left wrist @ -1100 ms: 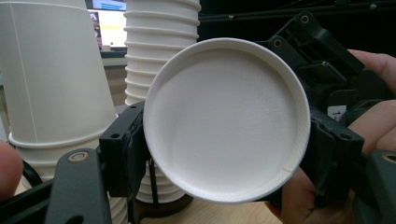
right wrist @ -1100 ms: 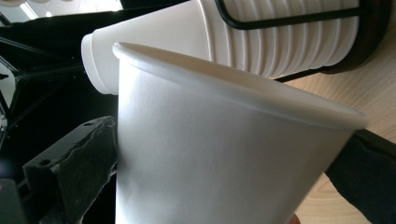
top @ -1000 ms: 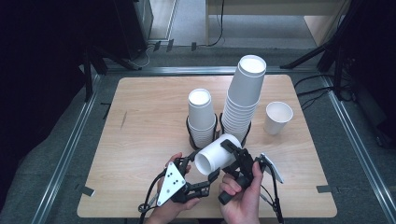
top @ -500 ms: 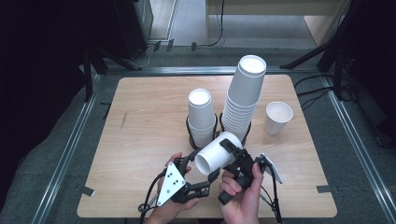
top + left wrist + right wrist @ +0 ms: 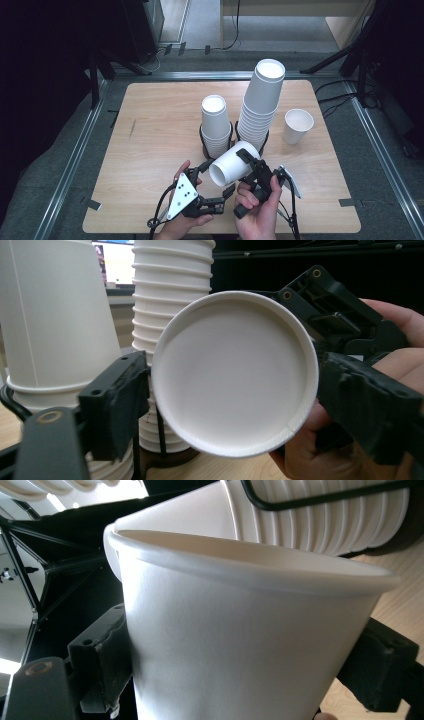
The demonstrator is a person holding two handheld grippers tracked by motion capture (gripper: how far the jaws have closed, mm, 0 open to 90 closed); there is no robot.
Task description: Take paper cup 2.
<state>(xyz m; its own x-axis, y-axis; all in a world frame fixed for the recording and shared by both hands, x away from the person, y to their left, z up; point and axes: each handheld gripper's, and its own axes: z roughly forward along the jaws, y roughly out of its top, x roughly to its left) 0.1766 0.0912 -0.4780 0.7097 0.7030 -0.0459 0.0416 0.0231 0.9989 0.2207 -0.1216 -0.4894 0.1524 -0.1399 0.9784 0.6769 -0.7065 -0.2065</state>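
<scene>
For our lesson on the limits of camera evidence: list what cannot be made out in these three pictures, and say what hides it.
- High view: the left tongs tips, tucked under the held cup.
- High view: the wire holders' bases, covered by the two cup stacks.
- Left gripper view: the tall stack top, cut off by the upper edge.
- Right gripper view: the held cup's bottom, cut off by the lower edge; pad contact is hidden behind its wall.

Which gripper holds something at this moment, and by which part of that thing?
The right gripper holds the white paper cup by its side wall, jaws just closing. The left gripper, jaws just opening around the cup's bottom end, no longer presses it.
</scene>
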